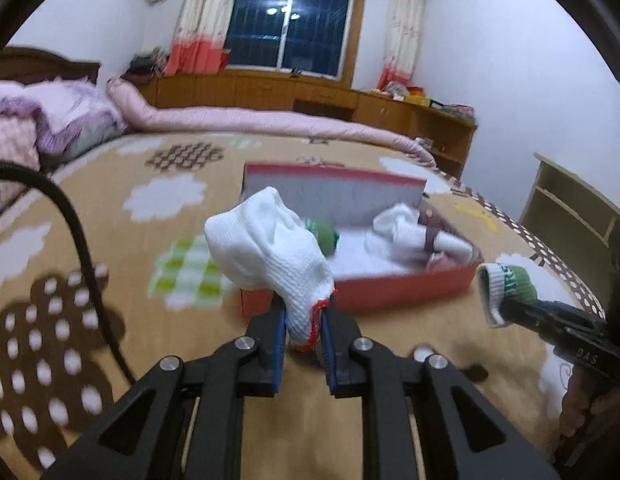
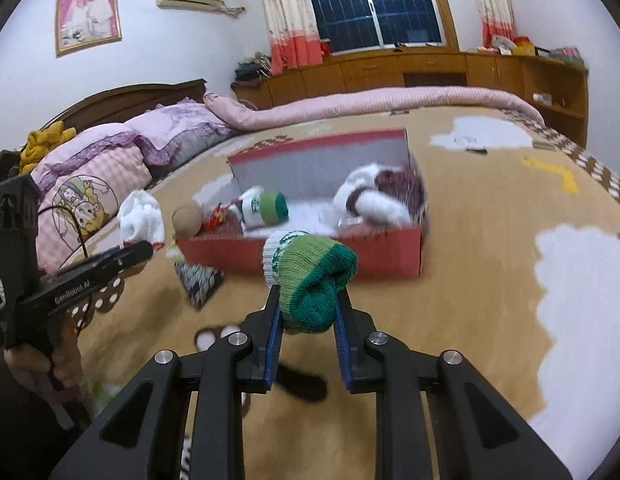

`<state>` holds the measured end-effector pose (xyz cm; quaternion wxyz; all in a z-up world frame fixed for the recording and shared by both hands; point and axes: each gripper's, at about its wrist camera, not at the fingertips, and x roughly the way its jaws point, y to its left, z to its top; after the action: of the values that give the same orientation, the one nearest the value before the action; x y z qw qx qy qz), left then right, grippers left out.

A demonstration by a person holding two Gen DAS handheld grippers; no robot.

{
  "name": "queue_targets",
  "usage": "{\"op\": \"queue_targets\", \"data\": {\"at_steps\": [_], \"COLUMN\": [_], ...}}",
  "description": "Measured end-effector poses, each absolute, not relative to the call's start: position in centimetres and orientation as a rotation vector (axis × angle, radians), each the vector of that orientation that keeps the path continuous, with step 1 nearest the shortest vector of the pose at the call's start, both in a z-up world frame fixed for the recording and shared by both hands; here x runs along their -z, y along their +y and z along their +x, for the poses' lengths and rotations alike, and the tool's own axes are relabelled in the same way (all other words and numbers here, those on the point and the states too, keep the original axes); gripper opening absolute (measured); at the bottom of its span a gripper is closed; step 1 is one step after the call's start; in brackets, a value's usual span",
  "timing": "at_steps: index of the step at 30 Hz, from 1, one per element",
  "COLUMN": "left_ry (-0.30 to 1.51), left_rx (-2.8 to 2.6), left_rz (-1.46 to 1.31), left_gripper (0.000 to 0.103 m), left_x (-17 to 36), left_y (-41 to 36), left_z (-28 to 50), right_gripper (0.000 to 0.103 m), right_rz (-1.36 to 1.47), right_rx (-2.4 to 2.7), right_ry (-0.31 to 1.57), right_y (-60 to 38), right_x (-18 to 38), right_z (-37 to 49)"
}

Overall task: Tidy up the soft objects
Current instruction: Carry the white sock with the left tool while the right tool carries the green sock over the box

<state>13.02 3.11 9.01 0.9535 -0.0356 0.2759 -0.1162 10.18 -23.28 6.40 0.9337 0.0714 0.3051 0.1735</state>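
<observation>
My left gripper is shut on a white knitted glove with a red cuff edge, held up in front of the red shoebox. My right gripper is shut on a rolled green and white sock, raised just before the same red shoebox. In the left wrist view that sock shows at the right in the other gripper. Inside the box lie another green and white sock roll, white socks and a dark maroon knit.
The box sits on a tan patterned blanket on a bed. Left of the box lie a beige ball and a folded patterned cloth. Pillows and a rolled pink quilt line the far side. A black cable arcs at left.
</observation>
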Motion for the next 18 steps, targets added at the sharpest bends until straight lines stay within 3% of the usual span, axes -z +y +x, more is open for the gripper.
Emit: {"op": "queue_targets", "data": {"at_steps": [9,18], "left_ry": [0.565,0.778], "left_rx": [0.276,0.413], "left_rz": [0.076,0.211], "left_gripper": [0.016,0.016], "left_x": [-10.2,-8.2], "left_y": [0.7,-3.0], "left_z": [20.4,29.2], "right_gripper": [0.024,0.025], "right_rz": [0.087,-0.103], "right_rx": [-0.331,-0.324], "right_ry": [0.567,0.515], "right_y": [-25.1,-23.5], "right_x": [-8.1,-9.1], "right_z": [15.7,23.1]}}
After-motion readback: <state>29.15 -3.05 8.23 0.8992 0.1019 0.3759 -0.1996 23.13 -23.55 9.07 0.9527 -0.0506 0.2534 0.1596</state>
